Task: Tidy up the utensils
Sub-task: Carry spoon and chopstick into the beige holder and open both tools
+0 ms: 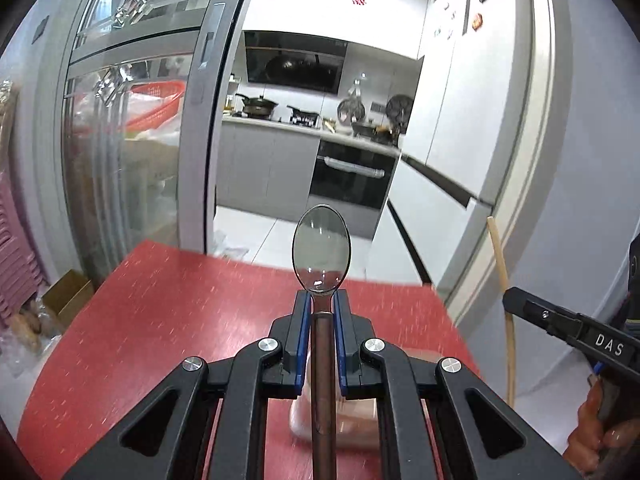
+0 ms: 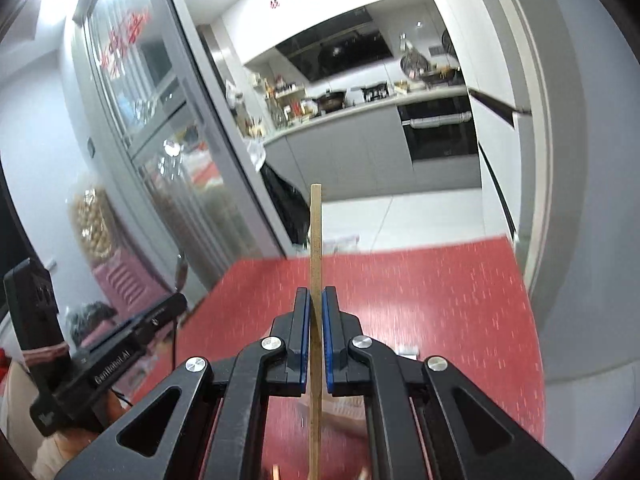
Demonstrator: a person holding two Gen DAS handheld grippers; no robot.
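My left gripper (image 1: 321, 300) is shut on a metal spoon (image 1: 321, 250) with a brown handle; the bowl sticks out past the fingertips, held above the red table (image 1: 160, 320). My right gripper (image 2: 316, 300) is shut on a wooden chopstick (image 2: 315, 232) that stands upright between the blue pads. The right gripper (image 1: 560, 320) and its chopstick (image 1: 502, 280) also show at the right edge of the left wrist view. The left gripper (image 2: 100, 360) with the spoon (image 2: 182, 270) shows at the left of the right wrist view. A blurred pinkish container (image 1: 340, 420) lies under the left gripper.
The red table (image 2: 440, 300) ends ahead at an open doorway to a kitchen with a counter (image 1: 312, 128) and oven (image 1: 352, 176). A glass sliding door (image 1: 132, 140) stands at the left, a white fridge (image 1: 460, 120) at the right.
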